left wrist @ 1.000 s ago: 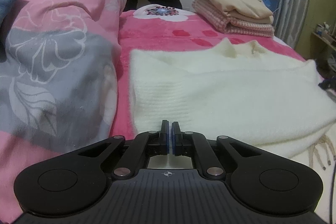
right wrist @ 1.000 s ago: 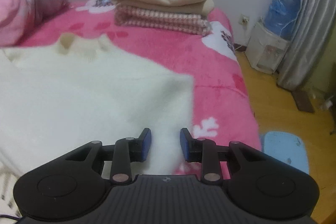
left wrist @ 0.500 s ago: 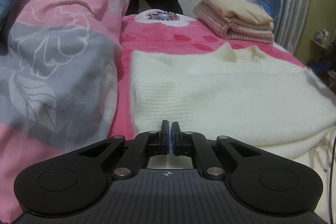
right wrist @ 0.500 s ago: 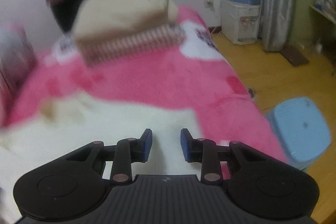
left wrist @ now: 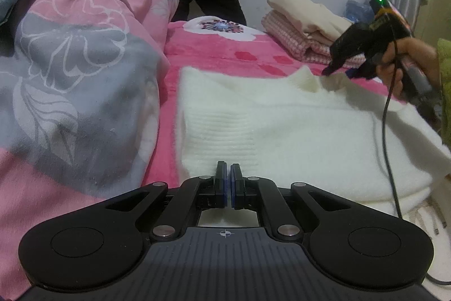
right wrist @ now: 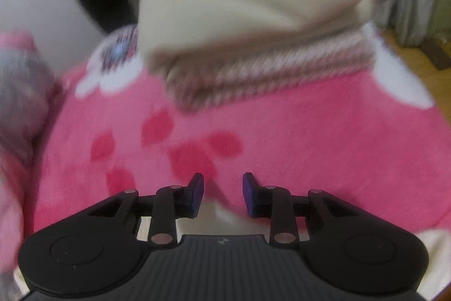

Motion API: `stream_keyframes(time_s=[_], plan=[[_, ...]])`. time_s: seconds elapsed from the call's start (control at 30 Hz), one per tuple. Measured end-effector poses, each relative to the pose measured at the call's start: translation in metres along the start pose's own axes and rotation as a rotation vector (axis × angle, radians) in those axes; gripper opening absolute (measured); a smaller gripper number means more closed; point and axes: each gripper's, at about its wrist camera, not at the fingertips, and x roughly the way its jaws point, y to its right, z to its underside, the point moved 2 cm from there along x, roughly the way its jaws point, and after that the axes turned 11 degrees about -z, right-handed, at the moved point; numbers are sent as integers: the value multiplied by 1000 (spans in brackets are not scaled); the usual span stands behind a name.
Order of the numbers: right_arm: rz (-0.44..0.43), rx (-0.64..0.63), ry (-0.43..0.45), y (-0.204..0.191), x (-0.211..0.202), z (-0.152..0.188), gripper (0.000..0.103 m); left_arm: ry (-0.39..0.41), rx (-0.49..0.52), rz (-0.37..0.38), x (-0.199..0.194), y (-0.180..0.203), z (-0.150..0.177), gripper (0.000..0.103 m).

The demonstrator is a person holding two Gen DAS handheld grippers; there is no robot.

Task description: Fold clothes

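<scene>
From the left wrist we see our left gripper [left wrist: 228, 177] with its jaws pressed together at the near hem of the white sweater [left wrist: 282, 131]; whether a bit of the ribbed hem is pinched between the pads we cannot tell, since the pads meet right at the fabric's edge. The sweater lies spread flat on the pink blanket [left wrist: 214, 52], just beside the heaped floral duvet [left wrist: 79, 61] on the left. At the far side the right gripper [left wrist: 342, 68] hangs over the sweater's collar [left wrist: 313, 79], held by a hand [left wrist: 400, 66] whose cable trails down across the knit. Beyond it sits a stack of folded clothes [left wrist: 304, 24] — beige on top, pink check below.

From the right wrist the picture is smeared. Our right gripper [right wrist: 223, 193] has its jaws partly apart with nothing between them; a pale sliver of sweater shows just under the fingers, pink blanket ahead, and the folded stack [right wrist: 253, 27] looms close behind.

We judge the risks to be these — the right claw may close on blanket pile along with the collar, or miss the collar altogether, because it is aimed in haste. The trailing cable could drag across the fluffy knit and rumple it. And if the left claw holds nothing, the hem will stay put when we lift
</scene>
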Motion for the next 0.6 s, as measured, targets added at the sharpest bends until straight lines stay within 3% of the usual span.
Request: stream_keyframes(time_s=[0.13, 0.3, 0.37, 0.6], plan=[[-83, -150, -7, -12, -30, 44, 31, 6, -19, 12, 0, -2, 2, 4], [2, -500, -8, -23, -34, 92, 31, 16, -15, 15, 1, -1, 3, 4], [4, -495, -5, -29, -42, 86, 31, 18, -20, 24, 2, -3, 3, 4], [-87, -403, 187, -63, -57, 34, 31, 18, -36, 39, 3, -5, 3, 4]])
